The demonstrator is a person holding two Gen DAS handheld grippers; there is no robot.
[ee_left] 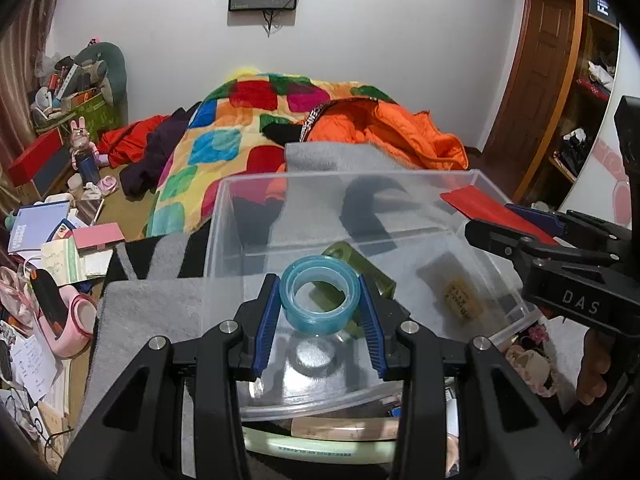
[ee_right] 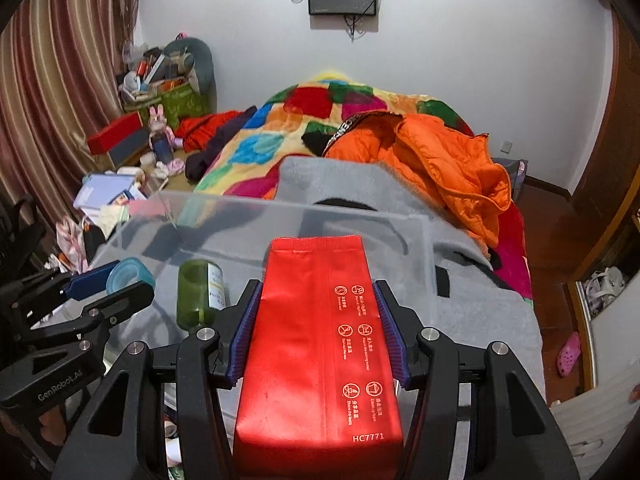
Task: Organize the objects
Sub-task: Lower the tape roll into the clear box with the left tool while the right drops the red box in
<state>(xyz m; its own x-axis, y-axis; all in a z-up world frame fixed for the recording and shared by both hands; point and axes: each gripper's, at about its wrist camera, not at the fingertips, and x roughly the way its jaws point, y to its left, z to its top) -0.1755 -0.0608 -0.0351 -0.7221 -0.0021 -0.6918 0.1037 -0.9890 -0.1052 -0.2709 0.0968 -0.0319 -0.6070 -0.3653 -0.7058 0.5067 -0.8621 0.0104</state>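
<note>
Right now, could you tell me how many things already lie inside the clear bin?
2: a green bottle at its middle, a small brown packet on the right; more may be hidden.

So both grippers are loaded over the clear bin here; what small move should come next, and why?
Probably lower both a little further into the clear plastic bin, then open. The left gripper is shut on the blue tape roll just above the bin floor, the right gripper on the red pouch over its rim; a green bottle already lies inside.
</note>
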